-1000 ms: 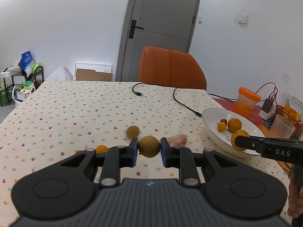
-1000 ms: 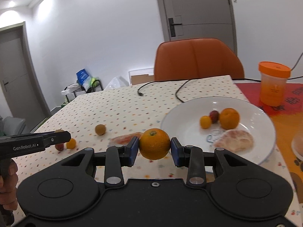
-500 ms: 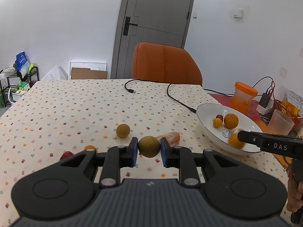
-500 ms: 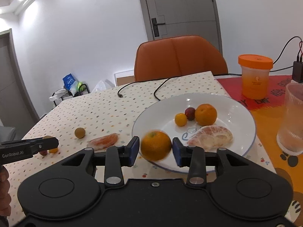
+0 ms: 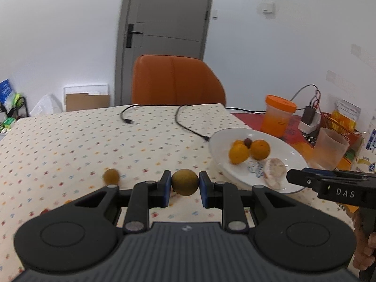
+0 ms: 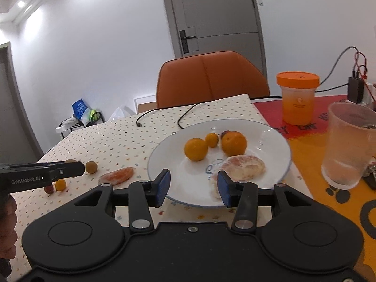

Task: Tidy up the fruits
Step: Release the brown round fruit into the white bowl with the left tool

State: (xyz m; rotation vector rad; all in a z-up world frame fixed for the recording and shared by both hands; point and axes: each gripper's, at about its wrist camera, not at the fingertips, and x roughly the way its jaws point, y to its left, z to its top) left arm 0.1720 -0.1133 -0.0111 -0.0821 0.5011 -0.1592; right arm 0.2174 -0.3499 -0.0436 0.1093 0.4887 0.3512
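Observation:
My left gripper (image 5: 184, 183) is shut on a round brown-green fruit (image 5: 184, 181), held above the dotted tablecloth just left of the white plate (image 5: 216, 150). My right gripper (image 6: 193, 188) hovers over the near rim of the plate (image 6: 277, 138); its jaws are opening with nothing between them. In the plate lie an orange (image 6: 195, 149), a second orange (image 6: 234, 142), a small orange fruit (image 6: 211, 139), a dark red fruit (image 6: 226, 132) and a peeled citrus (image 6: 244, 166). On the cloth lie a small brown fruit (image 6: 91, 166), a citrus piece (image 6: 117, 175), a tiny orange fruit (image 6: 60, 184) and a red fruit (image 6: 48, 189).
Right of the plate stand an orange-lidded jar (image 6: 297, 98) and a clear plastic cup (image 6: 347, 145). Two black cables (image 5: 188, 124) trail across the far cloth. An orange chair (image 5: 176, 82) stands behind the table, and a charger (image 6: 356, 89) sits at the far right.
My right gripper let go of the orange, which now lies in the plate, and its jaws have spread. My left gripper carried its fruit closer to the plate.

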